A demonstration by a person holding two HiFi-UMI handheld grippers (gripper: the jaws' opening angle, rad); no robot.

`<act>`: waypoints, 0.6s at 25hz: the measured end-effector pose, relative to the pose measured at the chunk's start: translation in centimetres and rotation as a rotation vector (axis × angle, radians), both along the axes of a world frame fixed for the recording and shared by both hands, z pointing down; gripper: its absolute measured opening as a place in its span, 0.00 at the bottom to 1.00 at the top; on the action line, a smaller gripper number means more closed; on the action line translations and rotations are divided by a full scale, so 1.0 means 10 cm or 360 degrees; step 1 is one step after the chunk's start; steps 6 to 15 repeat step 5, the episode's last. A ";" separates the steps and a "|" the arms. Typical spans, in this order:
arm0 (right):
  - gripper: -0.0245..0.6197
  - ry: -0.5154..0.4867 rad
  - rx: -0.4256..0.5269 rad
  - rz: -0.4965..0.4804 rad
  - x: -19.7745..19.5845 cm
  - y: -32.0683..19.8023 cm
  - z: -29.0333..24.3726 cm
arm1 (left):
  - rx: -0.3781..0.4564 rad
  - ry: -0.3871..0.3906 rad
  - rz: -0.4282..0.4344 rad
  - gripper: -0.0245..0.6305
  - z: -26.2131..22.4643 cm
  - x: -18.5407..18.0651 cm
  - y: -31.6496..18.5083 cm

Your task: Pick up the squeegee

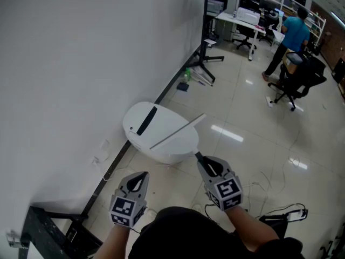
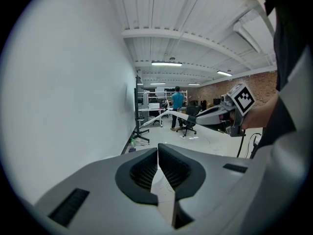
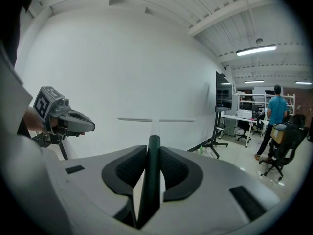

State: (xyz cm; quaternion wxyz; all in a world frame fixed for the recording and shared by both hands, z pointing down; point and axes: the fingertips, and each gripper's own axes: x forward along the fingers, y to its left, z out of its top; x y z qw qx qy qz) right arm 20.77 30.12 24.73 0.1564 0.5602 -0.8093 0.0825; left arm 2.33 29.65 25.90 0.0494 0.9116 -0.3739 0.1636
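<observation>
Dark green handle of the squeegee (image 3: 153,173) clamped between the jaws of my right gripper (image 1: 205,163). Its pale blade is held level in the air, clear of the white wall (image 1: 64,63), so I judge it lifted. My left gripper (image 1: 141,177) hangs alongside, jaws together and empty. No legible writing, only square markers.

The squeegee (image 3: 153,163) has a dark handle whose near end is hidden between the fingers of the right gripper (image 3: 153,149). In the head view, the person's forearms (image 1: 253,228) run off the near edge, and the black frame (image 1: 46,225) at near left is cut off. A far green thing (image 1: 187,74) and the clutter on the far desks (image 1: 242,18) are too small to tell.
</observation>
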 end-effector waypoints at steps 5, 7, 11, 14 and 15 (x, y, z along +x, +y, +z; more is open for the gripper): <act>0.18 -0.0016 -0.0012 0.0001 0.01 0.00 0.02 | -0.0002 -0.0002 -0.0001 0.04 0.00 0.01 -0.01; 0.18 -0.0016 -0.0012 0.0001 0.01 0.00 0.02 | -0.0002 -0.0002 -0.0001 0.04 0.00 0.01 -0.01; 0.18 -0.0016 -0.0012 0.0001 0.01 0.00 0.02 | -0.0002 -0.0002 -0.0001 0.04 0.00 0.01 -0.01; 0.18 -0.0016 -0.0012 0.0001 0.01 0.00 0.02 | -0.0002 -0.0002 -0.0001 0.04 0.00 0.01 -0.01; 0.18 -0.0016 -0.0012 0.0001 0.01 0.00 0.02 | -0.0002 -0.0002 -0.0001 0.04 0.00 0.01 -0.01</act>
